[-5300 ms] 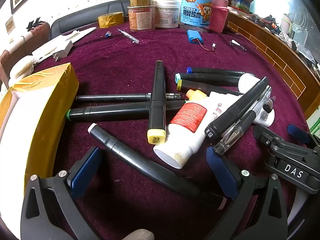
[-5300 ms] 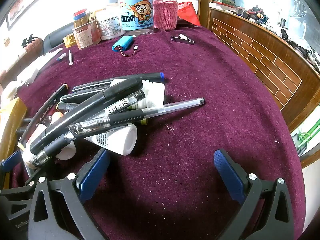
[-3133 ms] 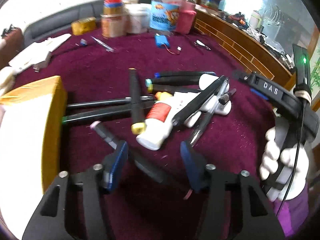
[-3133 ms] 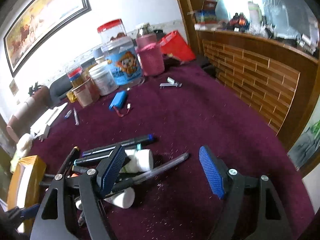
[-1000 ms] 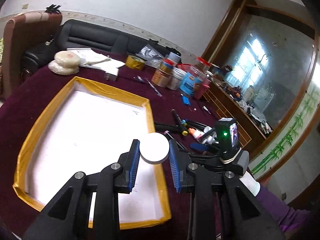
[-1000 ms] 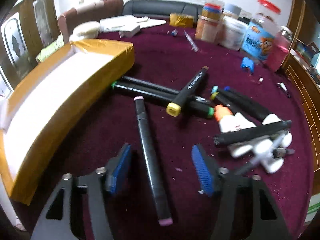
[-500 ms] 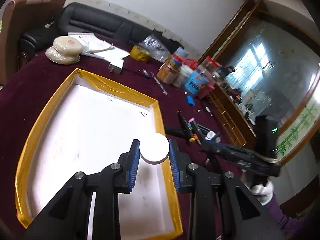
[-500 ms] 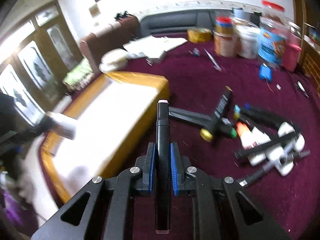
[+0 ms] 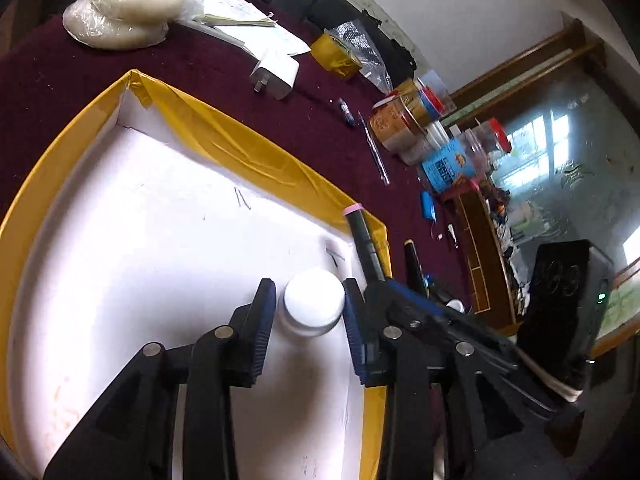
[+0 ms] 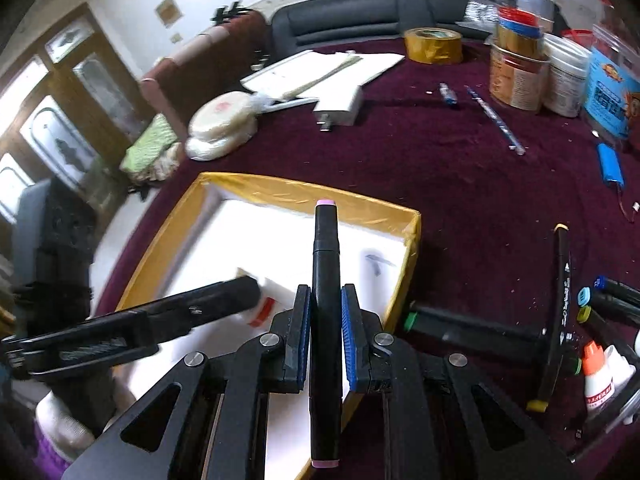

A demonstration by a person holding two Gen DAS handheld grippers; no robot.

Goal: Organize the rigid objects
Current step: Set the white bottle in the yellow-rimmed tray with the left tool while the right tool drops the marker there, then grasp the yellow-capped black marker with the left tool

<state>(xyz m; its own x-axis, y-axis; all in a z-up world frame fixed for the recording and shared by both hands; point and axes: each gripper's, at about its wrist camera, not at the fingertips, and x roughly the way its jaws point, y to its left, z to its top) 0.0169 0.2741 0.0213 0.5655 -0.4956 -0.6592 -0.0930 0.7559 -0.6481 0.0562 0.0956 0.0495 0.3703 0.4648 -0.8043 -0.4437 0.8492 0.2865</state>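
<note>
My left gripper (image 9: 308,312) is shut on a white glue bottle (image 9: 314,304) and holds it low over the white floor of the yellow-rimmed box (image 9: 224,140). My right gripper (image 10: 326,334) is shut on a black marker with pink ends (image 10: 326,280), held over the box's near right corner (image 10: 412,224). That marker (image 9: 362,240) and the right gripper (image 9: 404,304) show just right of the bottle in the left wrist view. The left gripper (image 10: 240,292) with the bottle (image 10: 268,300) shows in the right wrist view.
Several markers (image 10: 556,320), pens and a second glue bottle (image 10: 598,376) lie on the maroon cloth right of the box. Jars (image 10: 516,76), a tape roll (image 10: 434,46), a charger (image 10: 340,108), papers and a blue battery (image 10: 610,162) sit further back.
The left gripper has come down with the bottle close to the box floor. The right gripper has carried the marker over the box's corner, next to the left gripper.
</note>
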